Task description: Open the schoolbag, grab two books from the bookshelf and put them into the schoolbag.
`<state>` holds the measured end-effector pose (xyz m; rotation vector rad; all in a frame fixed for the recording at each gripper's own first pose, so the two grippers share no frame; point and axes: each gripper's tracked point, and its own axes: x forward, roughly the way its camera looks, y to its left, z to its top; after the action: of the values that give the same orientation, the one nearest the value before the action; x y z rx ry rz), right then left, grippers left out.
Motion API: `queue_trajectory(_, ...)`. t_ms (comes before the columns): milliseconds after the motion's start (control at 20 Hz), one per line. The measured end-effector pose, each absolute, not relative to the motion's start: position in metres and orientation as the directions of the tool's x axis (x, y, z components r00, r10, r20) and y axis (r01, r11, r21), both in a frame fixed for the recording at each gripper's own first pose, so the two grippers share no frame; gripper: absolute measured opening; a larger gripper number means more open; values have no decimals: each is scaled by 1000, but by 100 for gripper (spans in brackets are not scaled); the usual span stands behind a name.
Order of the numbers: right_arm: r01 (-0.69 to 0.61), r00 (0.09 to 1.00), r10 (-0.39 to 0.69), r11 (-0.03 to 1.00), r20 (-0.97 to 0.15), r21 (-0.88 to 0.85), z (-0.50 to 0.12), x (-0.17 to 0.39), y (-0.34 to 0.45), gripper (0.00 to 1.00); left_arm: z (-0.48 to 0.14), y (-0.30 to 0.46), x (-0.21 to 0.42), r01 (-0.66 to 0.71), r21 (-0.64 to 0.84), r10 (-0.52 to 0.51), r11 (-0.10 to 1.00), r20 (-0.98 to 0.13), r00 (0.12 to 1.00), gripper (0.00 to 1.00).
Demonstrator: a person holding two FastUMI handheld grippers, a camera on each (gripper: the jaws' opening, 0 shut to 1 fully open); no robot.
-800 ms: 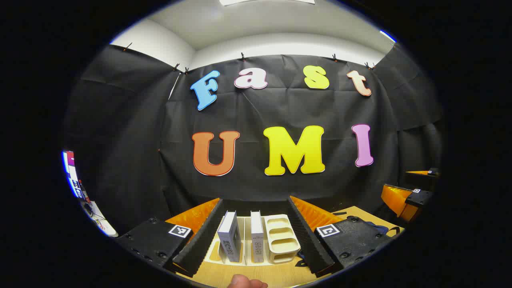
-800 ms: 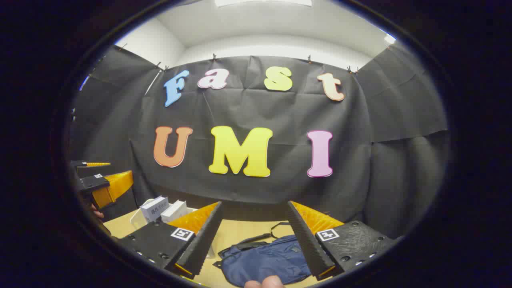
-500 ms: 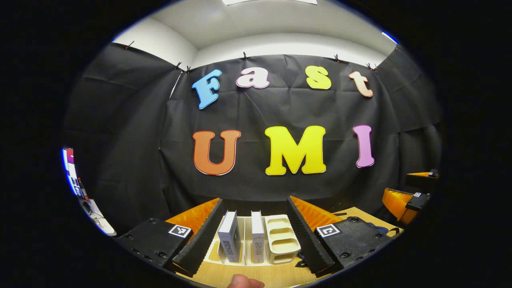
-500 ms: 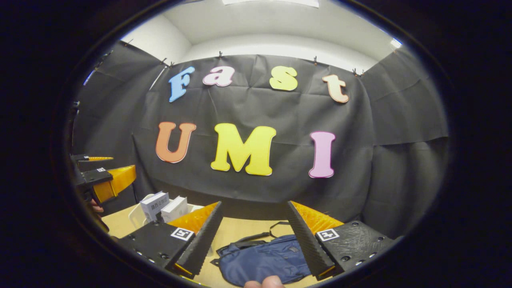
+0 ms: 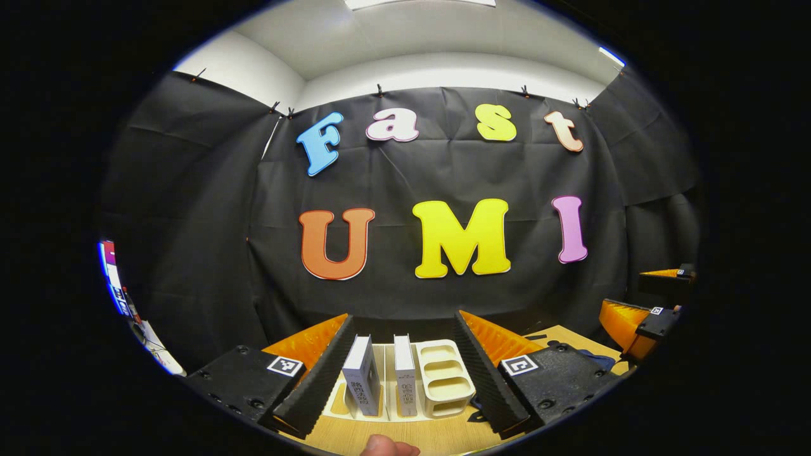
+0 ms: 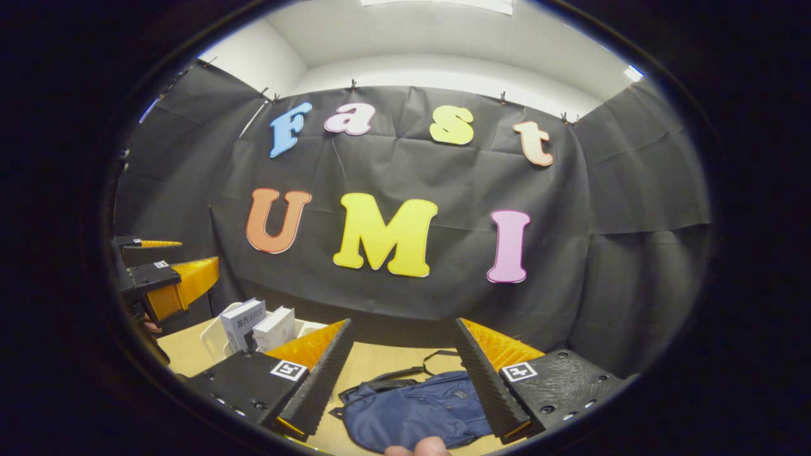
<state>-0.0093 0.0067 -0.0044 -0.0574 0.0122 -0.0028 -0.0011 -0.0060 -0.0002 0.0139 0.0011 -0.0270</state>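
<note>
left gripper [image 5: 401, 354] level, jaws spread, facing books [image 5: 380, 380]; right gripper [image 6: 400, 358] spread above schoolbag [image 6: 415, 415].

Wooden table [image 5: 443, 437] under black cloth wall [image 5: 209, 209]. White ceiling [image 5: 412, 31] with light panel [image 5: 418, 2] above.

Left gripper [image 5: 400, 323] gap: wide, two upright books [image 5: 362, 383] ahead with a slot between them
Bookshelf [image 5: 443, 380] right slots: vacant
Schoolbag [image 6: 412, 415] top: unobstructed, bare table [image 6: 380, 361] beyond
</note>
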Motion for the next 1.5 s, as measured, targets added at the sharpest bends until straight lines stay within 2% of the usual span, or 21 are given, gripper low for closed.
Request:
queue_trajectory(150, 0, 1000, -2, 998, -20, -65, -11, -8, 7, 98, -4, -6, 1, 26, 4, -26, 1000, -15, 1000, 98)
queue_trajectory(500, -36, 996, 27, 992, -80, -118, -54, -6, 20, 95, -12, -1, 3, 15, -4, -15, 1000, -39, 999, 97)
queue_trajectory(550, -47, 994, 33, 990, -107, -132, -70, -5, 22, 98, -12, 0, 2, 14, -4, -14, 1000, -42, 999, 97)
queue_trajectory(900, -130, 943, 56, 969, -328, -209, -197, -6, 39, 96, -23, 0, 1, 21, -4, -22, 1000, -71, 997, 97)
queue_trajectory(950, -148, 931, 56, 961, -360, -233, -217, -8, 41, 98, -23, -1, 1, 21, -2, -22, 1000, -73, 997, 98)
queue_trajectory(1150, -242, 875, 76, 924, -479, -296, -286, -17, 47, 96, -24, 0, -2, 20, 1, -20, 1000, -78, 997, 98)
queue_trajectory(1500, -303, 787, 8, 876, -616, -376, -365, -21, 37, 96, -33, 15, -3, -14, 30, 17, 999, -109, 994, 98)
